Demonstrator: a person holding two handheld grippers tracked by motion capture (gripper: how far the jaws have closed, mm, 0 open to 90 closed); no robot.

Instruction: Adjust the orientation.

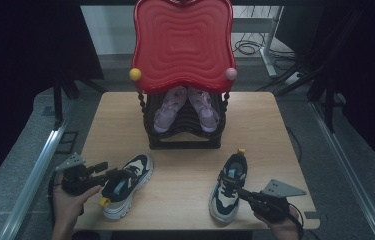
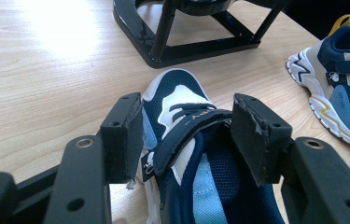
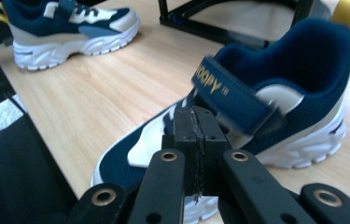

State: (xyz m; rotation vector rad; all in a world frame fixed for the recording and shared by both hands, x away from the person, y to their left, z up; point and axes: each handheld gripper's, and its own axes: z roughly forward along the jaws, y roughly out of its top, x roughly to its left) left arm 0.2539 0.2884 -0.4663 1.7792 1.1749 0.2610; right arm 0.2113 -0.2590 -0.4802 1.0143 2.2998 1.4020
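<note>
My left gripper [image 2: 186, 135] clamps the left sneaker [image 1: 125, 184] at its strap; right gripper [image 3: 196, 140], closed empty, nudges the right sneaker [image 3: 256, 107]. Pink pair's [image 1: 185, 107] racked, these aren't yet.

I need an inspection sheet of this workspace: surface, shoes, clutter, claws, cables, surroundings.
Surface: wooden table, bare between the shoes.
Job's things: left sneaker lies at the front left; right sneaker at the front right; both navy and white.
Clutter: black shoe rack with a red top, holding a pink pair of shoes.
Claws: left claw straddles the left sneaker's strap, pads beside it, contact unclear. Right claw is shut, empty, at the right sneaker's side.
Cables: coils on the floor behind the table.
Surroundings: dark curtains, grey floor.
</note>
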